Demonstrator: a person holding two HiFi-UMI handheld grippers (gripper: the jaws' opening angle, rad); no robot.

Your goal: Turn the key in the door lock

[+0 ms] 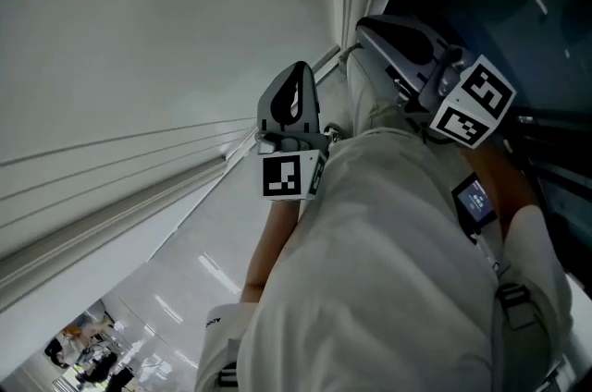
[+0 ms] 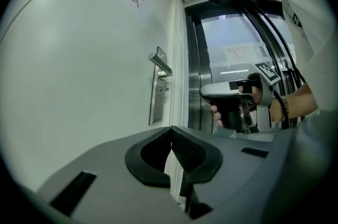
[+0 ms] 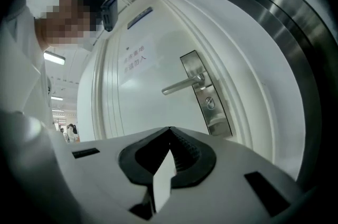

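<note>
A white door (image 3: 142, 101) carries a steel lever handle (image 3: 182, 84) on a long steel lock plate (image 3: 206, 93), with the round keyhole (image 3: 209, 103) below the lever. I cannot make out a key in it. My right gripper (image 3: 170, 129) is shut with nothing between its pads, and points at the door a short way off. My left gripper (image 2: 171, 129) is also shut and empty. It faces the door edge, where the same lock plate (image 2: 157, 92) and handle (image 2: 160, 63) show side-on. In the head view both grippers, left (image 1: 296, 80) and right (image 1: 368, 26), are held out ahead of the person's light sleeves.
A printed sign (image 3: 134, 56) hangs on the door above the handle. A steel door frame (image 2: 194, 75) and glass panels stand beside the door. In the left gripper view a hand holds the right gripper (image 2: 232, 99). People stand far down the corridor (image 3: 69, 132).
</note>
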